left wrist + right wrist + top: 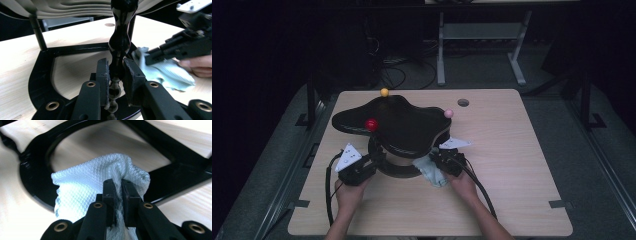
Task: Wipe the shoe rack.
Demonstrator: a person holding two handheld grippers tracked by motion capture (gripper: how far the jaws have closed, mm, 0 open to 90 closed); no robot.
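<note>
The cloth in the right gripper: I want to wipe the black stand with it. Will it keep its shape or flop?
Probably floppy: the cloth bunches and folds where the right gripper pinches it. It looks thin and light, draping over the black stand's base. Its waffle weave should grip, not slide.

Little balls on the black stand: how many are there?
3. A yellow ball at the far edge of the black stand, a red ball on its left wing, a pink ball at its right tip. Others may hide underneath.

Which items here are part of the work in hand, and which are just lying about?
In use:
- left gripper, shut on the black stand's post
- right gripper, shut on the pale cloth
- stand's ring base

Lying about:
- table's round hole
- floor cables
</note>
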